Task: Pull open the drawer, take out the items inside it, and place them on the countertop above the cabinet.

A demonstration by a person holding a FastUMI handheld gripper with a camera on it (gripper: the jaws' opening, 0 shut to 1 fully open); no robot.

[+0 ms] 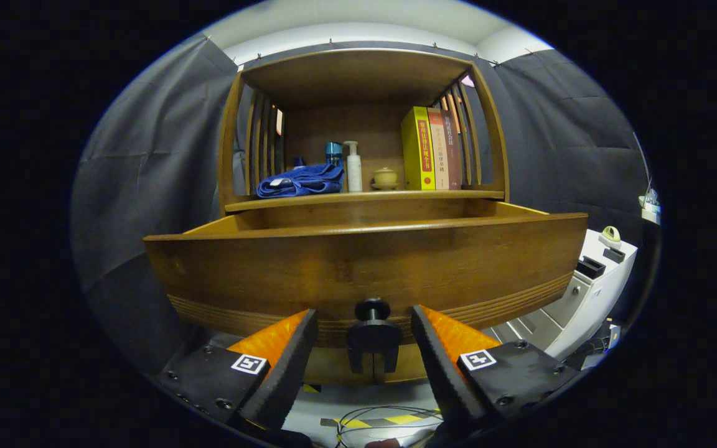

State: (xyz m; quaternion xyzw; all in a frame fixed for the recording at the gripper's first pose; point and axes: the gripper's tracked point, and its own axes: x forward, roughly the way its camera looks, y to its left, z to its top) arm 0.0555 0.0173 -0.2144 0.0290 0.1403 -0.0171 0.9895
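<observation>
Already pulled out, the curved brown wooden drawer stands proud of the cabinet, its contents hidden behind the front.
Gripper fingers spread wide either side of the round black drawer knob, gripping nothing; reaching in blind over the high front could likely clip the rim, or the countertop edge above.

Wooden countertop carries blue cloth, pump bottle, small pot, upright books, perhaps three.
</observation>
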